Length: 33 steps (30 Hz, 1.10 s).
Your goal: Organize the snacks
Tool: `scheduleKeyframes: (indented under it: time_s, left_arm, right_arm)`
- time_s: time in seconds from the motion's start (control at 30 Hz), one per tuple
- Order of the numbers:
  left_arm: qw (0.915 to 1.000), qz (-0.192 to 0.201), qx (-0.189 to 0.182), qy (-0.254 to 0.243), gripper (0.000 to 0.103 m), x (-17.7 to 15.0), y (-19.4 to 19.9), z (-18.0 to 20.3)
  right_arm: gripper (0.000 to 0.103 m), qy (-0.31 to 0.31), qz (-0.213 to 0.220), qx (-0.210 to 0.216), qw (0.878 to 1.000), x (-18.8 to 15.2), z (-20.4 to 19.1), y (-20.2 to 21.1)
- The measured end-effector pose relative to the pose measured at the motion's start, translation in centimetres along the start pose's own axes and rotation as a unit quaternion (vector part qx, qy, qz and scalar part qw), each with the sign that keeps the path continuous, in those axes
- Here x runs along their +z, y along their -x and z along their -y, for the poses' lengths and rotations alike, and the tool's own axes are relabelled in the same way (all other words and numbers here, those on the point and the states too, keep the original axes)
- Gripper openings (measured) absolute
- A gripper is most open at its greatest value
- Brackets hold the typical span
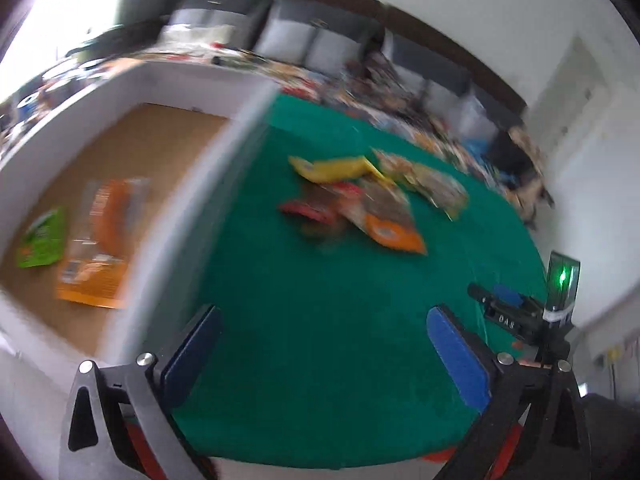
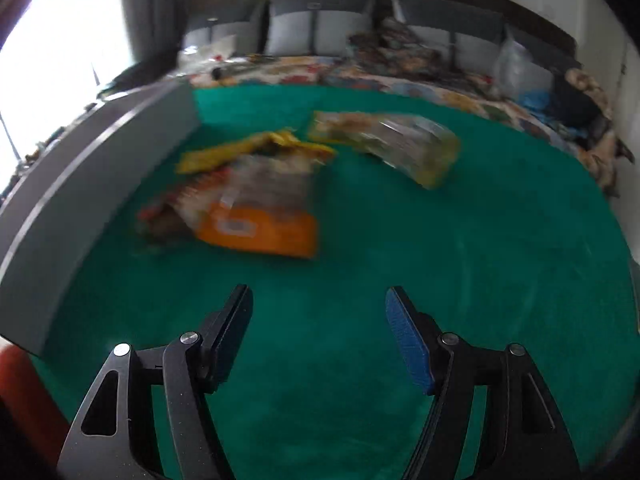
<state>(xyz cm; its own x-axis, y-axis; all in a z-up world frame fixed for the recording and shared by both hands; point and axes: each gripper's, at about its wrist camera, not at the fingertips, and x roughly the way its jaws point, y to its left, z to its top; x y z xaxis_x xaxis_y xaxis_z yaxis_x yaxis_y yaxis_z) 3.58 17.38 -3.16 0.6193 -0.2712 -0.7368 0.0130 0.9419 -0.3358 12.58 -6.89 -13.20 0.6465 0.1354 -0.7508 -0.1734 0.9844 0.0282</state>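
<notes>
Both tools empty over green worktop, snacks partly boxed

Left tool (image 1: 324, 344) spread wide, nothing btwn pads; right tool (image 2: 318, 336) parted a bit less, also empty, both above bare green worktop (image 1: 320, 380). Loose snack pile (image 1: 360, 204) w/ orange packet (image 2: 260, 232) and yellow packet (image 2: 240, 152) at 12 o'clock from each tool; clear-yellow bag (image 2: 400, 144) at 1. White box (image 1: 168, 216) at 10 of left tool holds orange pack (image 1: 100, 240) + green pack (image 1: 42, 240).
</notes>
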Motion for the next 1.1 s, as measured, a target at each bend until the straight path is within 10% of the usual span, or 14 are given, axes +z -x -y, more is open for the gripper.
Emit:
scheduleKeyframes:
  time_s: [0.2,0.43,1.1]
  left_arm:
    - [0.9952,-0.072,0.042,-0.051,0.100,-2.0,-11.1,7.1]
    - [0.9859,-0.043,0.116,-0.112,0.100,-0.8,-17.6,9.6]
    - [0.9859,-0.026,0.121,-0.112,0.103,0.0,-18.5,9.3]
  right_arm:
    - [0.072,-0.054,-0.015,-0.079,0.995,-5.6,11.0,-1.0]
    - [0.080,-0.104,-0.009,-0.088,0.991,-5.8,16.5,-1.2]
    - [0.091,-0.102,-0.015,-0.083,0.991,-5.3,16.3,-0.9]
